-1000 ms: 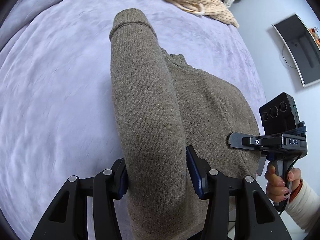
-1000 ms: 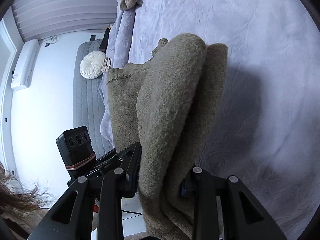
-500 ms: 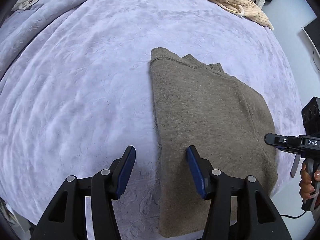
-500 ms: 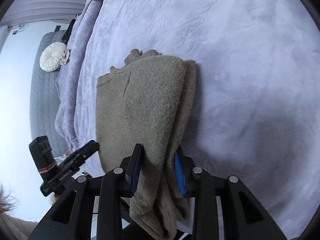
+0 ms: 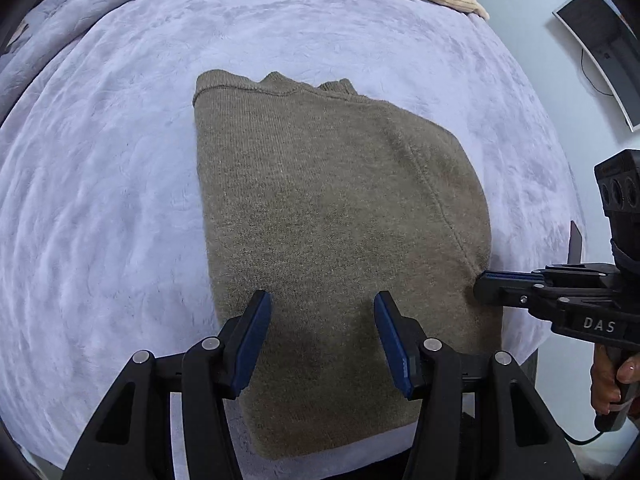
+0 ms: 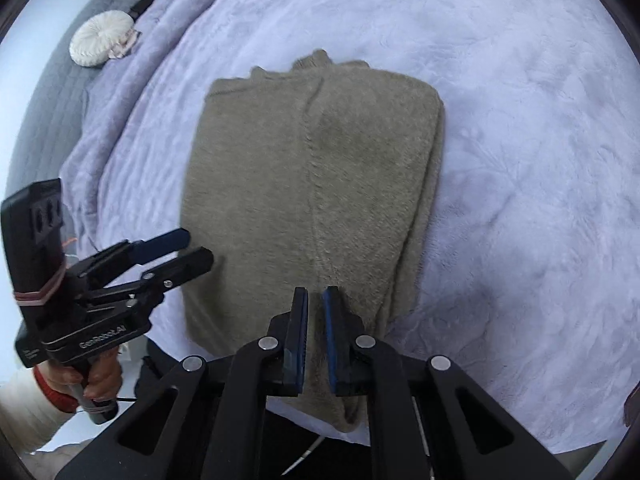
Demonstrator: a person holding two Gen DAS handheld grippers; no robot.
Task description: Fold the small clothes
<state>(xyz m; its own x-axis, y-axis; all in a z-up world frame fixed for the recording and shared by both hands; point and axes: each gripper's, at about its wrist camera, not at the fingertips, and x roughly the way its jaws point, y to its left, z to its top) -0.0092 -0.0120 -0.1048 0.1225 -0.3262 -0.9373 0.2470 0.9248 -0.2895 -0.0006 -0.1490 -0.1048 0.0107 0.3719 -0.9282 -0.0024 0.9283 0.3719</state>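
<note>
Brown wool, thick and fuzzy: the sweater (image 5: 332, 216) lies folded flat on the purple bed (image 5: 100, 200), close to the near edge. The left tool (image 5: 322, 340) is wide open above it and holds nothing. The right tool (image 6: 316, 336) is nearly closed over the near hem; I cannot tell if it pinches any wool. If it does and pulls away, the neat fold could drag open or slide off the bed.
</note>
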